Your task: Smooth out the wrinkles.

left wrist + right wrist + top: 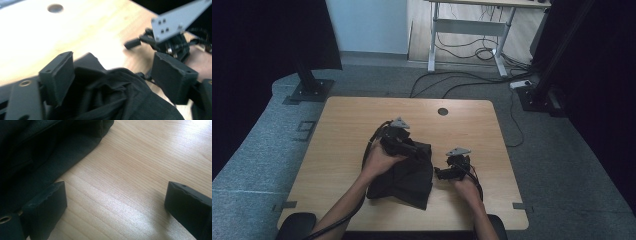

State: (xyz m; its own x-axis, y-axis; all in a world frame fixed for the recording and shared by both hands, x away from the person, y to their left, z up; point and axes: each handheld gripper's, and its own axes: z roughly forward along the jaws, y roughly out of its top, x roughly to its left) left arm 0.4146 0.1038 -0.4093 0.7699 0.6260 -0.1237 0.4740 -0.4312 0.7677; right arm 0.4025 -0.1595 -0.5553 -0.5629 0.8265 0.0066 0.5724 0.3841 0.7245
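1. Black jaws of the left gripper (113,80) stand wide apart; dark cloth (117,100) bunches up between them, pads not pressing on it.
2. Right gripper (115,202) jaws also apart, bare wood between them; cloth edge (37,152) lies in the upper left of that view, just beside the left-hand jaw.
3. High view: left gripper (412,148) sits over the cloth's upper edge, right gripper (443,173) just beside the cloth's right edge.
4. Cloth (409,182) is a crumpled black heap, lower centre of the frame, near the front edge of the table (352,125).
5. Round hole (442,111) in the tabletop at upper centre, well apart from the cloth.
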